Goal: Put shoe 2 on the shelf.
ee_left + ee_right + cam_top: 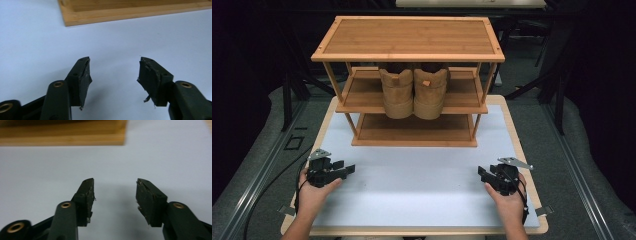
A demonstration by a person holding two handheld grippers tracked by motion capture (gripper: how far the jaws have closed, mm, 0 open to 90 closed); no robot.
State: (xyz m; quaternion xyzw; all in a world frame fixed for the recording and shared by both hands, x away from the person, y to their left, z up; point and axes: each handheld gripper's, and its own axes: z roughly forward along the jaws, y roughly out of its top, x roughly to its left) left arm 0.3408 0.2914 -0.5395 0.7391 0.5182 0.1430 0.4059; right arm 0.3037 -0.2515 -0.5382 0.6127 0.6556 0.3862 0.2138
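Boots (pixel 414 92) on rack (pixel 408 37) | left gripper (pixel 346 170); right gripper (pixel 483 175) (fingers apart, empty)

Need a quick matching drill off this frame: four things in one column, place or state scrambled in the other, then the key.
Things
1. pair of tan boots
2. left gripper
3. right gripper
4. top shelf of the wooden rack

Places or states
A. bare, nothing standing on it
B. open and empty, low over the white mat near its left edge
C. side by side on the middle shelf, heels toward the camera
D. open and empty, low over the white mat near its right edge

Pairs: 1-C, 2-B, 3-D, 4-A
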